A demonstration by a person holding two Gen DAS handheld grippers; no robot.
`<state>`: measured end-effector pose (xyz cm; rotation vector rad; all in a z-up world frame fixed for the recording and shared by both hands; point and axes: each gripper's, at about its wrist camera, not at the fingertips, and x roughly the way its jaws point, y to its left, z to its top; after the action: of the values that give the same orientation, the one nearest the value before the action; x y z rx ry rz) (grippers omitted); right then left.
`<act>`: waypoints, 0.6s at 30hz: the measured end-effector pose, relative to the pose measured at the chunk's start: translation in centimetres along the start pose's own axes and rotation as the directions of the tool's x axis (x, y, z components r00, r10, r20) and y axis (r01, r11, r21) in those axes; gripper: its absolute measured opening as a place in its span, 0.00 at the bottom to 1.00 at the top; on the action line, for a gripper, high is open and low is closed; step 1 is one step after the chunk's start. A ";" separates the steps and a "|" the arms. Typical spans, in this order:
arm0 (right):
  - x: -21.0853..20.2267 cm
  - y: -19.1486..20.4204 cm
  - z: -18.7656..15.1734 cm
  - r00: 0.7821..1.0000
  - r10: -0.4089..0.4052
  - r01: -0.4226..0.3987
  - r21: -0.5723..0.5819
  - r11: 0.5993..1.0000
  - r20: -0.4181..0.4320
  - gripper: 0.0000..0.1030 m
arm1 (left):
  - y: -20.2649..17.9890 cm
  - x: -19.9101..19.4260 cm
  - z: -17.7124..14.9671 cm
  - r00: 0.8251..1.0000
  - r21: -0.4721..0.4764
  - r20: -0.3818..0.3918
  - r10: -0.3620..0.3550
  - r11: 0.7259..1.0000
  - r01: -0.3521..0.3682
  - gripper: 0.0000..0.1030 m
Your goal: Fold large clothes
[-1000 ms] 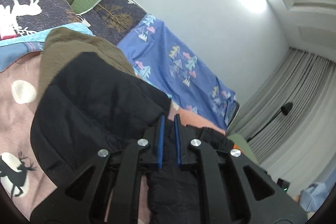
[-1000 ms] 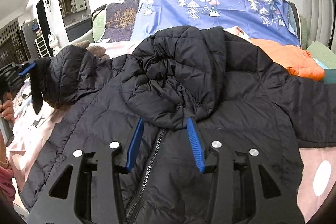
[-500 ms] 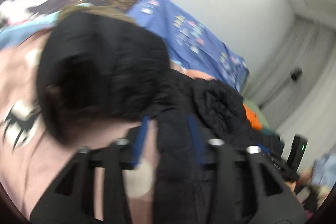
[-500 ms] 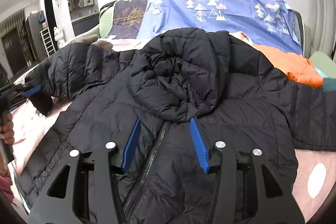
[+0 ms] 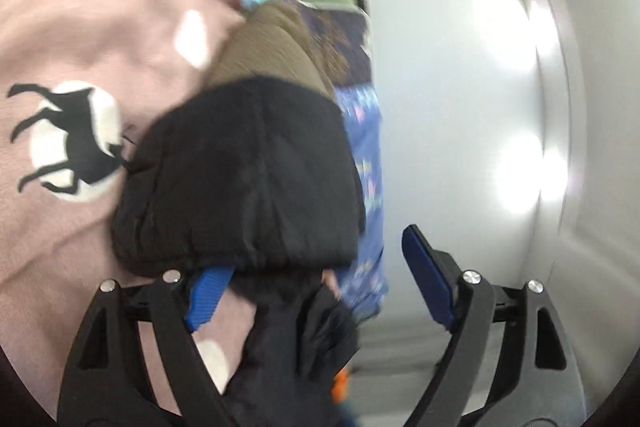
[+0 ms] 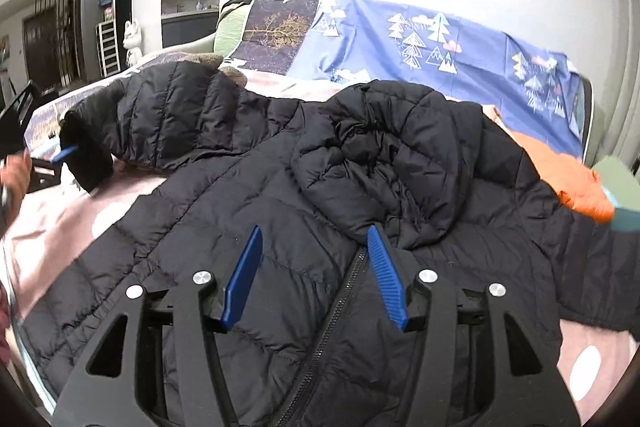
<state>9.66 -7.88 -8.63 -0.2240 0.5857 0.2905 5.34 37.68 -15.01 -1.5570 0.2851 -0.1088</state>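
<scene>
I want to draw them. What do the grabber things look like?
Both the left gripper and right gripper have black, angular plastic frames with triangle cut-outs and shiny silver screws. Each ends in two flat blue fingers with ridged pads. No cables or markings show.

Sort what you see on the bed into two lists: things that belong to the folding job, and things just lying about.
Belongs to the job:
black puffer jacket
its sleeve
left gripper
right gripper

Just lying about:
orange garment
brown garment
blue tree-print sheet
pink deer-print bedspread
</scene>
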 end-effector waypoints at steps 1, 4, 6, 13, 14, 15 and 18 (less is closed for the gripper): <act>0.1 0.1 0.0 1.000 0.000 0.000 0.000 1.000 -0.003 0.54 | 0.5 0.2 0.6 1.000 -0.034 0.023 0.007 0.999 -0.006 0.68; 0.2 0.1 0.2 1.000 0.005 -0.005 0.013 1.000 -0.001 0.54 | 0.4 1.6 2.1 1.000 0.009 0.016 0.023 1.000 -0.023 0.03; -0.2 -0.1 0.3 1.000 0.006 -0.006 0.017 1.000 0.010 0.54 | -2.2 2.1 2.1 0.996 0.153 0.046 0.075 0.985 -0.081 0.02; -2.2 -4.2 0.0 0.998 -0.054 0.050 0.125 0.991 0.033 0.54 | -20.1 4.9 -10.5 0.999 0.859 -0.024 -0.041 0.511 0.042 0.02; -2.7 -5.3 -0.4 0.998 -0.062 0.056 0.165 0.985 0.032 0.54 | -21.8 6.2 -14.1 0.996 0.910 -0.089 -0.025 0.403 0.091 0.02; -3.4 -6.8 -1.1 0.996 -0.079 0.070 0.216 0.974 0.030 0.54 | -22.9 7.8 -18.1 0.988 0.945 -0.152 0.011 0.294 0.142 0.02; -4.9 -10.2 -3.3 0.991 -0.136 0.129 0.316 0.940 0.002 0.54 | -22.3 12.3 -27.0 0.956 0.967 -0.249 0.156 0.092 0.237 0.02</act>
<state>7.44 -19.36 -7.20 0.0492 0.5822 0.0660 12.97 8.10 6.07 -0.0622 0.2891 -0.4938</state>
